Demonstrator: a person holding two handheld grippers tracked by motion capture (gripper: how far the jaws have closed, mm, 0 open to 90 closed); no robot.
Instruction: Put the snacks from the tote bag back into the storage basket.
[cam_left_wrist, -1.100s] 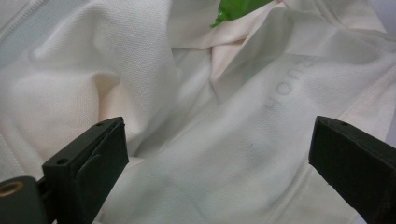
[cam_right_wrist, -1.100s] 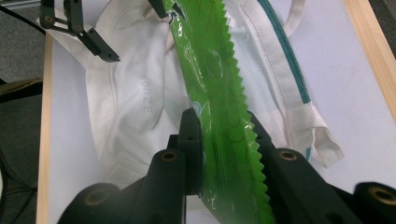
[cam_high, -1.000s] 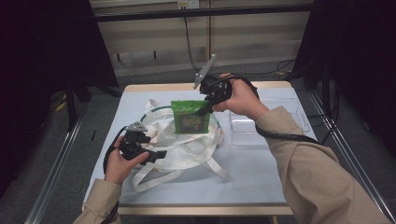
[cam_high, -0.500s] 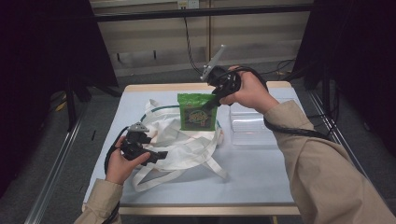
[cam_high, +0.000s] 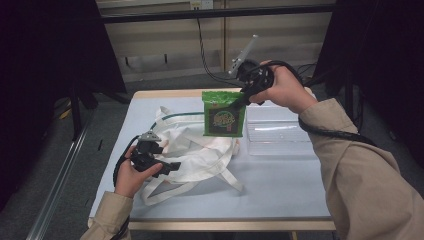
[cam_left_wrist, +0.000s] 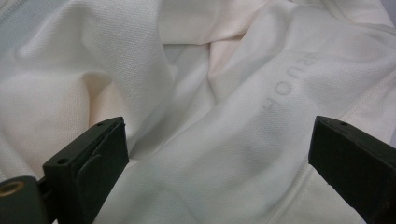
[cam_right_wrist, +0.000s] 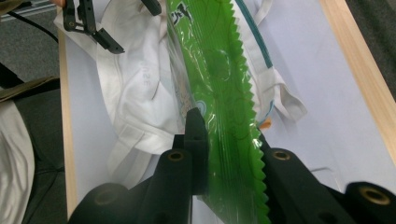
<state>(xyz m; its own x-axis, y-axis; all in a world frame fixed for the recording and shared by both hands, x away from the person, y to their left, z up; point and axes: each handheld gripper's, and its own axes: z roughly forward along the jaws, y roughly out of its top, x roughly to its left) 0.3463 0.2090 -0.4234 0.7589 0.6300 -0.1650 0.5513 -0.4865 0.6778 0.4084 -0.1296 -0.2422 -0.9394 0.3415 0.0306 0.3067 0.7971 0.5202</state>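
Right tool (cam_right_wrist: 229, 135) clamps the green snack pouch (cam_high: 223, 114), its lower end cut off in the right gripper view; it's higher above the bench (cam_high: 280, 185) than before. Left tool (cam_left_wrist: 219, 154) gapes wide over the white bag (cam_high: 195, 152).

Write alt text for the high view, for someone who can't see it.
The right gripper holds a green snack bag by its top edge, in the air over a white tote bag crumpled on a pale table. The left gripper rests on the tote's near side, and a clear tray sits to the right.

Lab recording booth: black curtains (cam_high: 45, 65), metal frame (cam_high: 215, 12), lone table (cam_high: 280, 185).
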